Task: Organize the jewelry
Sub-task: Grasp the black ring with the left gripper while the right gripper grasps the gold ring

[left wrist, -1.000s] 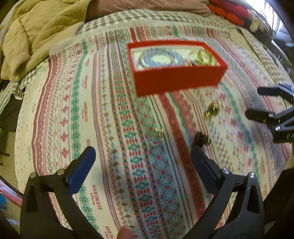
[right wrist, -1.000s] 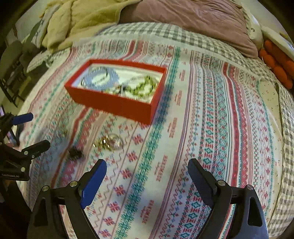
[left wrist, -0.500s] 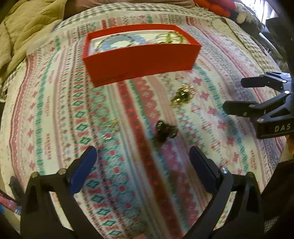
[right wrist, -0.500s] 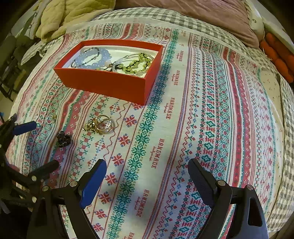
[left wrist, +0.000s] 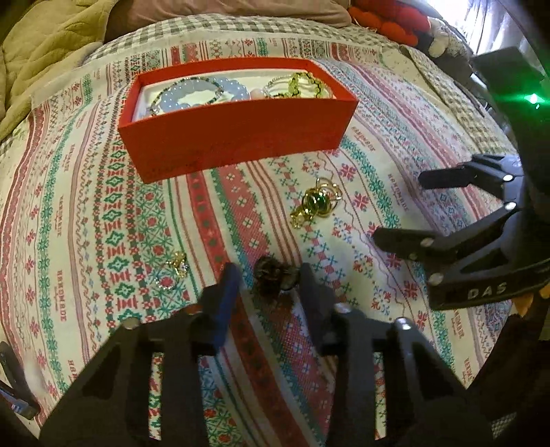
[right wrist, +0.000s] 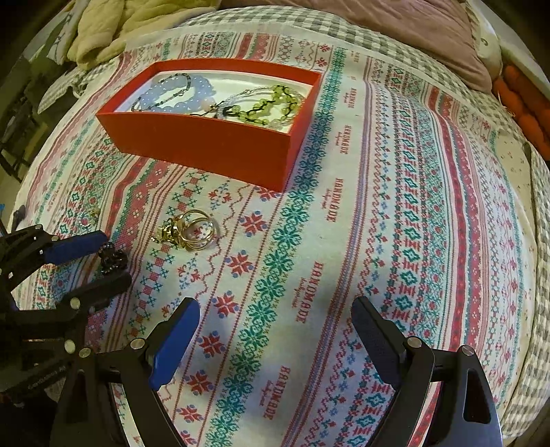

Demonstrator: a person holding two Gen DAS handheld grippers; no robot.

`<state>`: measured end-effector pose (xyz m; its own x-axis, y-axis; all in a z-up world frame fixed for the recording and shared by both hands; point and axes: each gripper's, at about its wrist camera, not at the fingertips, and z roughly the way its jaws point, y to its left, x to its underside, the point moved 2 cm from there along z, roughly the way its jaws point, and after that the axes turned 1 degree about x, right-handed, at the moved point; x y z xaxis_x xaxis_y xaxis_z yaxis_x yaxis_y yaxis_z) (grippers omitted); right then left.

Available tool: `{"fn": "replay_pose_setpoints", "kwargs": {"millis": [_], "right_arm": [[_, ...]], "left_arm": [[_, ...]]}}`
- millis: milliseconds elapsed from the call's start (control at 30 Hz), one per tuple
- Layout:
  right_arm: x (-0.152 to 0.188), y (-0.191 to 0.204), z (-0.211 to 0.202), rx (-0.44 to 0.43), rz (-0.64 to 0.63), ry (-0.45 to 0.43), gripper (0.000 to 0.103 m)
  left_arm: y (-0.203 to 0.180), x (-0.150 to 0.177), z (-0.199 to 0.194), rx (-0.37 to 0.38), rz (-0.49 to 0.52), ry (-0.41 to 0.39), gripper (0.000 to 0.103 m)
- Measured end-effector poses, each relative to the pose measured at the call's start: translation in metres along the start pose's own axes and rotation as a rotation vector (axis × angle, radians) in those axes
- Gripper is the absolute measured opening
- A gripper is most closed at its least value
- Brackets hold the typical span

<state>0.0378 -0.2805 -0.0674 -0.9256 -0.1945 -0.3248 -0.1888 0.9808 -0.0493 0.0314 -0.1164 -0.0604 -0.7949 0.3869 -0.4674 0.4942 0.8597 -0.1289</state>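
A dark beaded piece [left wrist: 275, 278] lies on the patterned bedspread [left wrist: 86, 206], between the fingers of my left gripper [left wrist: 271, 278]. The jaws are closing; the black finger meets the piece, while a thin gap remains at the blue pad [left wrist: 227, 292]. The right wrist view shows the same piece [right wrist: 111, 259] inside the left gripper [right wrist: 117, 258]. Gold rings with a green stone [left wrist: 316, 204] lie just beyond, near the red box [left wrist: 240, 137], which holds blue and green bead bracelets. My right gripper [right wrist: 275, 304] hovers open over bare cloth, nothing in it.
A small gold ring and a stud [left wrist: 177, 266] lie left of the dark piece. An olive quilt [left wrist: 41, 51] is heaped at the far left and a pink pillow [right wrist: 412, 34] lies behind the box. Red-orange cushions [left wrist: 388, 17] sit at the far right.
My left gripper came forward and down onto the dark piece, and its jaws narrowed from wide apart to close around it. The right gripper stays wide and sank slightly.
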Motion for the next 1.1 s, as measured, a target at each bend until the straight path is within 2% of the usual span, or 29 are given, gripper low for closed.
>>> {"fn": "replay_pose_setpoints", "kwargs": {"millis": [367, 533, 600, 867, 1100], "right_arm": [[-0.014, 0.021, 0.011, -0.025, -0.023, -0.003, 0.089], [-0.019, 0.043, 0.014, -0.023, -0.149, -0.058, 0.071], [-0.02, 0.049, 0.014, -0.029, -0.19, -0.077, 0.061], [-0.023, 0.063, 0.011, -0.054, -0.239, -0.101, 0.029], [-0.021, 0.062, 0.008, -0.055, -0.252, -0.1, 0.028]], "left_arm": [[0.019, 0.0, -0.012, -0.018, -0.044, 0.011, 0.028], [0.025, 0.003, -0.015, -0.013, -0.062, 0.013, 0.028], [0.027, 0.004, -0.016, -0.011, -0.067, 0.014, 0.028], [0.027, 0.005, -0.02, -0.006, -0.065, 0.015, 0.028], [0.028, 0.005, -0.021, -0.01, -0.065, 0.018, 0.028]]}}
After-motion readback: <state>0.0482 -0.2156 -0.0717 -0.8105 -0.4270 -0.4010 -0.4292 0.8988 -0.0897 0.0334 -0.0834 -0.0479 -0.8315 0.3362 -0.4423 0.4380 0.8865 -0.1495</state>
